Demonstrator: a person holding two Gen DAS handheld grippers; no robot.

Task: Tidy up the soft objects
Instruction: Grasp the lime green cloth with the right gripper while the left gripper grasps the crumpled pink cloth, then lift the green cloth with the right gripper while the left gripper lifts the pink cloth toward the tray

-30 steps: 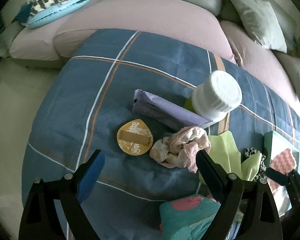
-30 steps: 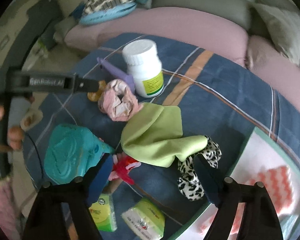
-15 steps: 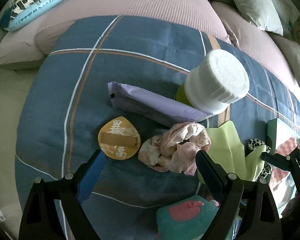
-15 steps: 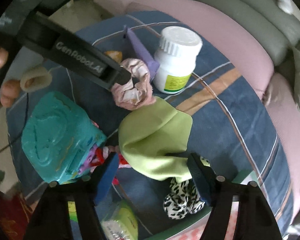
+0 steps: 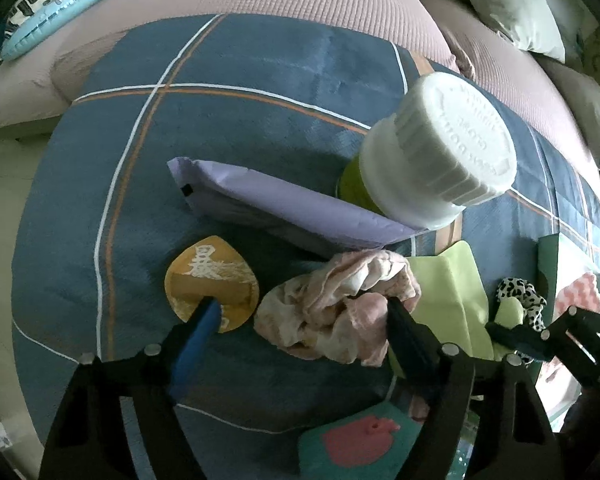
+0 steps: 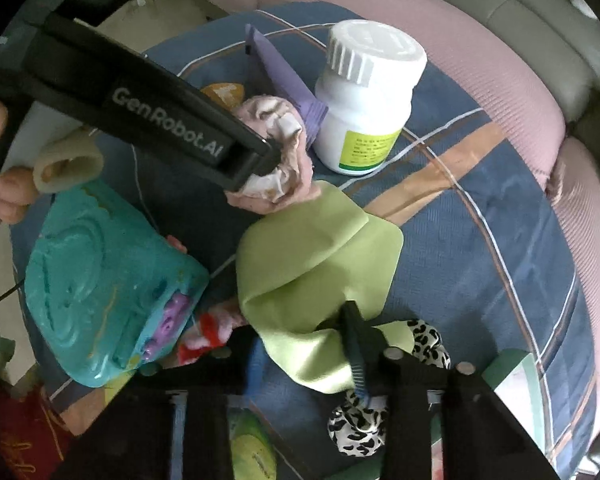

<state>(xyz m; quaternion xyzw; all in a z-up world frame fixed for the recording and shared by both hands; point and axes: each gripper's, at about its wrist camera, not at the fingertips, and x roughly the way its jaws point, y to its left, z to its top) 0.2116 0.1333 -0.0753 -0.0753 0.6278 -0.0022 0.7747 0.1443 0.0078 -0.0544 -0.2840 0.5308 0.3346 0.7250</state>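
Both grippers have dropped closer: left gripper (image 5: 304,312) jaws closing, astride pink scrunchie (image 5: 340,312), not yet pinching; right gripper (image 6: 300,336) jaws closing on green cloth (image 6: 320,256), lower centre; thin fold may slip free

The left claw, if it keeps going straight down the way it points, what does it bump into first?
Most likely the crumpled pink cloth, which lies between the left claw fingers. Its jaws have just been closing a little around it. One finger is over the orange pouch; depth is unclear.
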